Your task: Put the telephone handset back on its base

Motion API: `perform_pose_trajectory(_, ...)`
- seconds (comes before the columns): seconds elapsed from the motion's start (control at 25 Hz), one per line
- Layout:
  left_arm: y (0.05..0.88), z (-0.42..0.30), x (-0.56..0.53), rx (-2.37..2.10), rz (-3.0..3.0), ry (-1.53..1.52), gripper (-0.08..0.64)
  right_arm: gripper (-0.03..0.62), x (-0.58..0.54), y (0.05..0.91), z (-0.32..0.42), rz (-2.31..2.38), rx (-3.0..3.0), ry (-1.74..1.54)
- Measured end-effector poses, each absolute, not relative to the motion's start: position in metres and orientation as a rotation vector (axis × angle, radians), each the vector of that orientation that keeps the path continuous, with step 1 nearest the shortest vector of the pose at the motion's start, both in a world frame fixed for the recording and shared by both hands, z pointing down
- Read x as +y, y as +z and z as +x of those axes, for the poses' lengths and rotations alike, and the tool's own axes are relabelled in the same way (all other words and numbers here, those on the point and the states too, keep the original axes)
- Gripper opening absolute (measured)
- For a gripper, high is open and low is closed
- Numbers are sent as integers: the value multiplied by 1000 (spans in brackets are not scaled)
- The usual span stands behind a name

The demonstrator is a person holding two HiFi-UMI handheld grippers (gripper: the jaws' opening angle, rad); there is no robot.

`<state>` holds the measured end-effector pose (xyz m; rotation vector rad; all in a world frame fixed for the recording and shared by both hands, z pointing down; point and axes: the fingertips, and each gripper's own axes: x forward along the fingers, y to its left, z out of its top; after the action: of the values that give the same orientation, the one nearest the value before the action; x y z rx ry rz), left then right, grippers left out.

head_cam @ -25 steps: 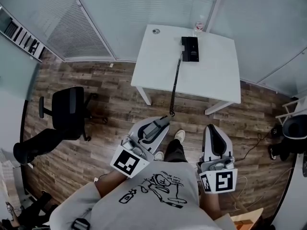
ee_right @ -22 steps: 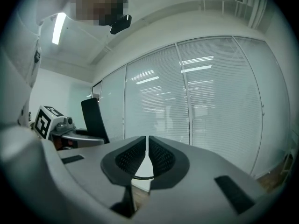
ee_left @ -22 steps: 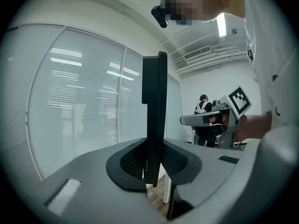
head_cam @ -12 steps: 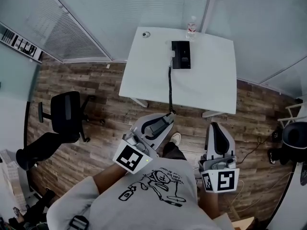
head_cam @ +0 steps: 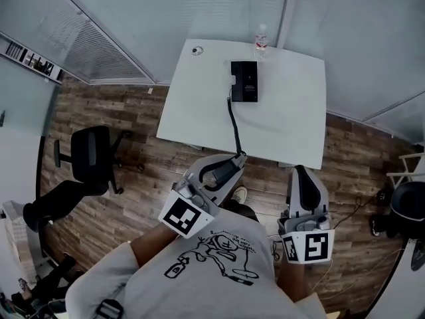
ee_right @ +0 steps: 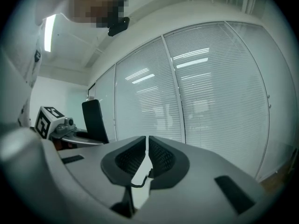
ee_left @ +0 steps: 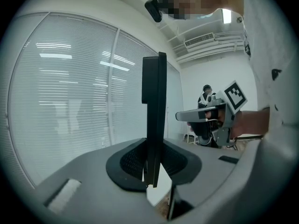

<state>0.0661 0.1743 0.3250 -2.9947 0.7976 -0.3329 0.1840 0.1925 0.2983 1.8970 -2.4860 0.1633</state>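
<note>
Left tool (head_cam: 224, 171): jaws clamped on the black telephone handset (ee_left: 154, 92). In the left gripper view the handset stands upright between the two dark pads, which press on both of its flat sides, and it rises well above the jaws.

Right tool (ee_right: 146, 143): jaws together, only a thin slit between the pads, nothing held. It sits level beside the left tool, the two apart.

Handset position: off the tabletop (head_cam: 292, 105), over the wood floor (head_cam: 133, 131), just short of the tabletop's near edge. It is well apart from the telephone base (head_cam: 244, 82), which lies flat toward the far middle of the tabletop. The cradle is unoccupied. The coiled cord (head_cam: 232, 121) runs from the base's near left side across the white surface, over the near edge, to the handset's end at the left tool.

Other items: a water bottle (head_cam: 260, 40) stands upright at the far edge, just behind the base. A black office chair (head_cam: 91, 157) is on the floor to the left, well apart from the tabletop.
</note>
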Motion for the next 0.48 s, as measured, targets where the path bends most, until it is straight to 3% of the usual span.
perform_pose_trajectory(0.48,330,66,151,836,-3011,-351,74,17,158,299,181,1833,-2541,177)
